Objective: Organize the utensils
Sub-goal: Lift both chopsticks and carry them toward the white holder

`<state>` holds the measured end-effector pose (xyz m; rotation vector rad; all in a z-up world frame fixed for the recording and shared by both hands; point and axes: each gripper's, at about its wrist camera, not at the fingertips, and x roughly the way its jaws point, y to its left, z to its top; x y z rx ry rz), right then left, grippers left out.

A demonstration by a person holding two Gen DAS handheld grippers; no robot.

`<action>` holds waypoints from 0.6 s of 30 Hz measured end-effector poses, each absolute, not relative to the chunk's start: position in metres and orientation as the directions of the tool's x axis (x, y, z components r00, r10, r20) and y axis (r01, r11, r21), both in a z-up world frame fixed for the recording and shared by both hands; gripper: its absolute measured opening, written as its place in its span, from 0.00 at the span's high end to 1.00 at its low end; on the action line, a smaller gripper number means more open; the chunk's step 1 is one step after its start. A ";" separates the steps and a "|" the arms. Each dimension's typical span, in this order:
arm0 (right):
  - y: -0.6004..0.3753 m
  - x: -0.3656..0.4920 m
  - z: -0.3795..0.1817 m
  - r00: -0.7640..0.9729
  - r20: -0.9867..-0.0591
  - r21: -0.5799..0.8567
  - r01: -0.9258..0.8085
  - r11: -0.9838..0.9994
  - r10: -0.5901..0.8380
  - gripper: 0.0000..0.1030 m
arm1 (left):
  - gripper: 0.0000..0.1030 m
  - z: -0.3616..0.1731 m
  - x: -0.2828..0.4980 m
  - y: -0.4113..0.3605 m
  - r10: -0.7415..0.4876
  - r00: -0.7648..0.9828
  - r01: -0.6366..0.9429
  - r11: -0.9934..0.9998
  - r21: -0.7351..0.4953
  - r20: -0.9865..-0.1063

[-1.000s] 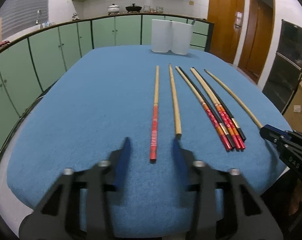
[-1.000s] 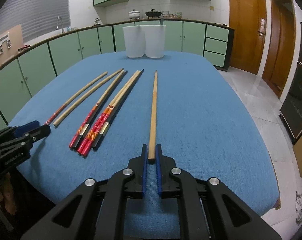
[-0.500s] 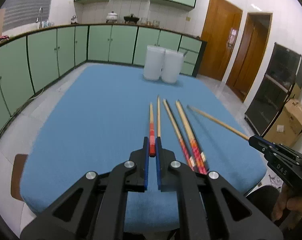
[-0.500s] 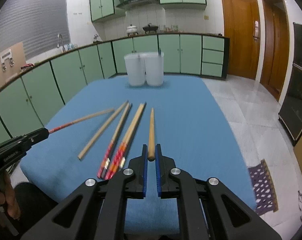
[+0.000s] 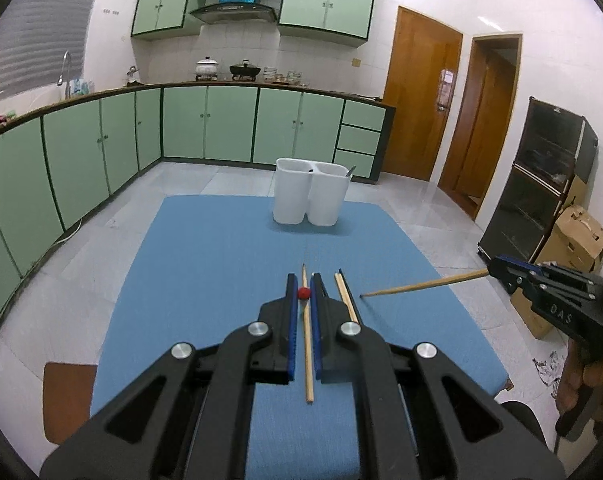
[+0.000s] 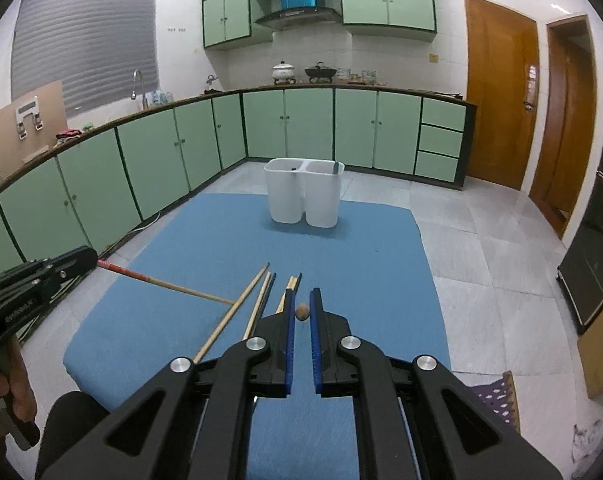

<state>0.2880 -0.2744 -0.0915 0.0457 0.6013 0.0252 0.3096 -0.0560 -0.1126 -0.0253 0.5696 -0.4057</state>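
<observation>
My left gripper [image 5: 304, 290] is shut on the red-handled chopstick [image 5: 303, 293], seen end-on; in the right wrist view this chopstick [image 6: 161, 281] slants down toward the table from the left gripper [image 6: 83, 259]. My right gripper [image 6: 301, 307] is shut on a plain wooden chopstick [image 6: 302, 312], also end-on; in the left wrist view it [image 5: 421, 285] points left from the right gripper [image 5: 497, 266]. Both are lifted above the blue table [image 5: 221, 260]. Several chopsticks [image 6: 237, 312] still lie on it. The white two-compartment holder [image 6: 304, 192] stands at the far end.
A plain chopstick [image 5: 307, 344] lies on the cloth under my left gripper, others [image 5: 347, 294] just right of it. Green cabinets line the far wall and left. A cardboard box [image 5: 573, 240] and a dark cabinet [image 5: 541, 184] stand to the right.
Both grippers have risen well above the table, each carrying its chopstick, which now hangs tip-down. The left gripper closed on the red-handled chopstick a second ago.
</observation>
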 end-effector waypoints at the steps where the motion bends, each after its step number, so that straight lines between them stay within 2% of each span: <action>1: -0.275 0.292 -0.088 0.820 -0.571 0.048 -0.018 0.999 0.043 0.93 | 0.95 -0.109 0.313 -0.057 -0.385 0.762 0.372 0.919 -0.134 -0.521; 18: -0.286 0.378 -0.047 0.757 -0.647 0.036 -0.080 0.996 0.085 0.93 | 0.95 -0.076 0.382 -0.073 -0.413 0.720 0.425 0.898 -0.115 -0.557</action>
